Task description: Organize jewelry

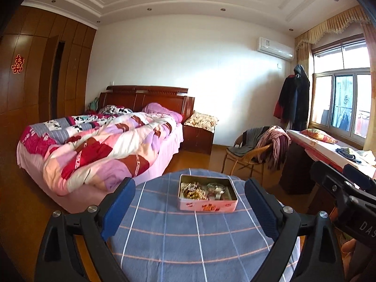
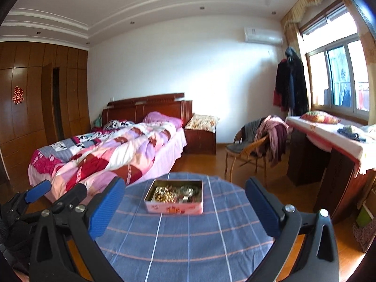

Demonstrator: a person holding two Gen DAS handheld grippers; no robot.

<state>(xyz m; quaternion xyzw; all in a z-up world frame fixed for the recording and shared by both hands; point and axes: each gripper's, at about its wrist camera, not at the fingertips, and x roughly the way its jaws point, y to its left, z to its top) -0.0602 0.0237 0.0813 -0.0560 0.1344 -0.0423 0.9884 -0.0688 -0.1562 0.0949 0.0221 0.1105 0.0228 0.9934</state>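
Note:
An open pink tin (image 1: 206,205) (image 2: 175,208) sits on a round table under a blue checked cloth (image 1: 164,242) (image 2: 188,242). Gold jewelry (image 1: 193,190) (image 2: 164,193) and silvery pieces are heaped inside it. My left gripper (image 1: 189,208) hovers above the near part of the table, well short of the tin, jaws wide apart with nothing between the blue pads. My right gripper (image 2: 185,208) is held the same way, open and empty. Each gripper shows at the edge of the other's view: the right gripper's black body (image 1: 347,192) and the left gripper's blue-tipped finger (image 2: 38,191).
A bed with a patchwork quilt (image 1: 101,145) stands left of the table, a bedside cabinet (image 1: 199,134) beyond it. A wicker chair draped with clothes (image 1: 256,150) and a covered desk (image 1: 329,150) under the window stand to the right. Wooden wardrobes line the left wall.

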